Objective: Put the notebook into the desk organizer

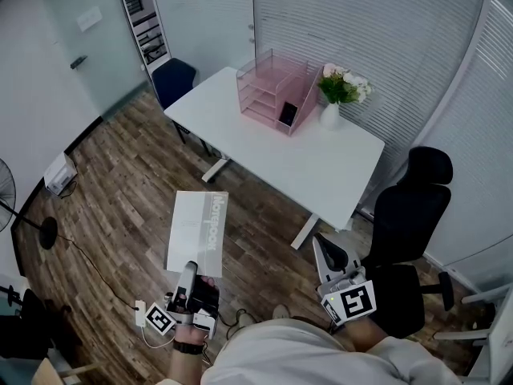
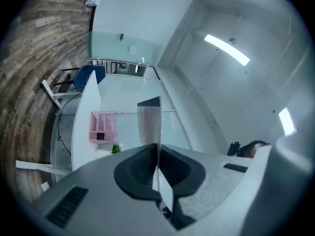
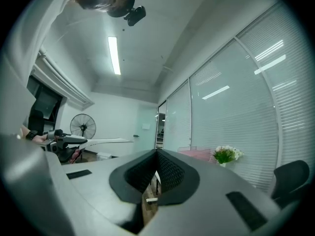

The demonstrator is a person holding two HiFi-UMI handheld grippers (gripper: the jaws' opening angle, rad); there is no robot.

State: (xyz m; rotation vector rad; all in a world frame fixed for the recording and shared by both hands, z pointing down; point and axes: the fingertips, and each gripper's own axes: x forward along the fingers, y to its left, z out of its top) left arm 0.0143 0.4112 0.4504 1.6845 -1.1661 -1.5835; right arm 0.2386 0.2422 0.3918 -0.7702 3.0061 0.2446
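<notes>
Pointing upward, left gripper [image 1: 189, 269] clamping notebook [image 1: 198, 231]

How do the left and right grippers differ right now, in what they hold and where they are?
The left gripper is clamped on the white notebook at its edge; the right gripper has its jaws together with nothing between them. The left gripper is over the wood floor, while the right gripper is beside the black office chair. Both are short of the white desk.
</notes>
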